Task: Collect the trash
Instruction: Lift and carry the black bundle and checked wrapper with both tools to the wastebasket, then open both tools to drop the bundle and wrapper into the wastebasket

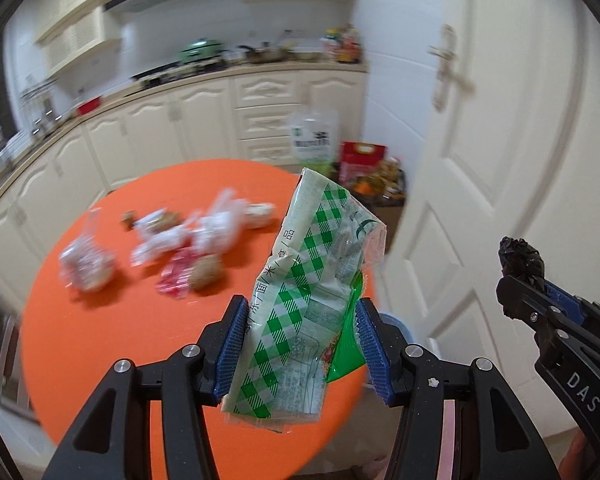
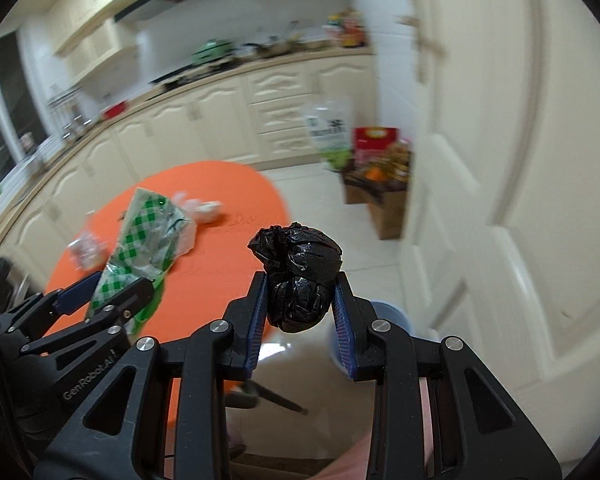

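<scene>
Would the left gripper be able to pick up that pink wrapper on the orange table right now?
Probably not: the left gripper is already shut on the green checked packet, so its fingers are full. The pink wrapper itself lies unobstructed.

green-white check wrapper (image 1: 300, 280), black bag wad (image 2: 298, 280), orange table (image 1: 140, 340)

i'm counting two grippers, the left gripper (image 1: 300, 340) and the right gripper (image 2: 300, 320). each is holding one piece: one green-checked wrapper (image 1: 300, 280), one black crumpled bag (image 2: 298, 276). on the orange table (image 1: 112, 340) beyond the wrapper, roughly six blurred scraps are lying.
</scene>
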`<act>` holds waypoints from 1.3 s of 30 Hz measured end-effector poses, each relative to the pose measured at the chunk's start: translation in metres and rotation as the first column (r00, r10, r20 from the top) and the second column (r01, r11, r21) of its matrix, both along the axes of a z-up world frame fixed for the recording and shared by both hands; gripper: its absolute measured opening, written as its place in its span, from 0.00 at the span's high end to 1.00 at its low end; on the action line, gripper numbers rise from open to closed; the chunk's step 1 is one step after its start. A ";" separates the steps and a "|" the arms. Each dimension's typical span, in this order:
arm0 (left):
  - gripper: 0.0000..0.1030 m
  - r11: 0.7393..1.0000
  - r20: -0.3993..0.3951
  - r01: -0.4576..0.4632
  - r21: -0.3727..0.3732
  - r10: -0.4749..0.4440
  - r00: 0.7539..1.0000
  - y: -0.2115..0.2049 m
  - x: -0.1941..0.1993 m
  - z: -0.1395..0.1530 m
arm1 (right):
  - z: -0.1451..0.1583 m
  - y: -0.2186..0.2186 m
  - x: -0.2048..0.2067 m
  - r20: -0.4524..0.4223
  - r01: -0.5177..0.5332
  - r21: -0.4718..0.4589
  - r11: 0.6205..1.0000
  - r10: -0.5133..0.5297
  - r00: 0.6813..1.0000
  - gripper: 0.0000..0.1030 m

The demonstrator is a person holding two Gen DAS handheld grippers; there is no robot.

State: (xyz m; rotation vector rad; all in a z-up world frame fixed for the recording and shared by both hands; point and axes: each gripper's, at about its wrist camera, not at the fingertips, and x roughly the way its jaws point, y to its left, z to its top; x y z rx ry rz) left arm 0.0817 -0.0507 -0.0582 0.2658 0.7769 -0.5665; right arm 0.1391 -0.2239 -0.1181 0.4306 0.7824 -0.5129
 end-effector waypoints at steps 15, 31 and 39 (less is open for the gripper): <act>0.51 0.960 -0.167 0.268 0.082 -0.252 0.953 -0.126 0.039 -0.066 | -0.045 -0.087 -0.051 -0.113 0.246 0.039 0.968 -0.240 0.964 0.71; 0.37 0.924 -0.305 0.316 0.215 -0.244 0.921 -0.260 0.109 -0.133 | -0.098 -0.144 -0.050 -0.208 0.314 0.137 0.939 -0.283 0.936 0.71; 0.36 0.926 -0.410 0.303 0.227 -0.191 0.892 -0.295 0.135 -0.161 | -0.108 -0.157 -0.042 -0.226 0.324 0.162 0.932 -0.284 0.932 0.71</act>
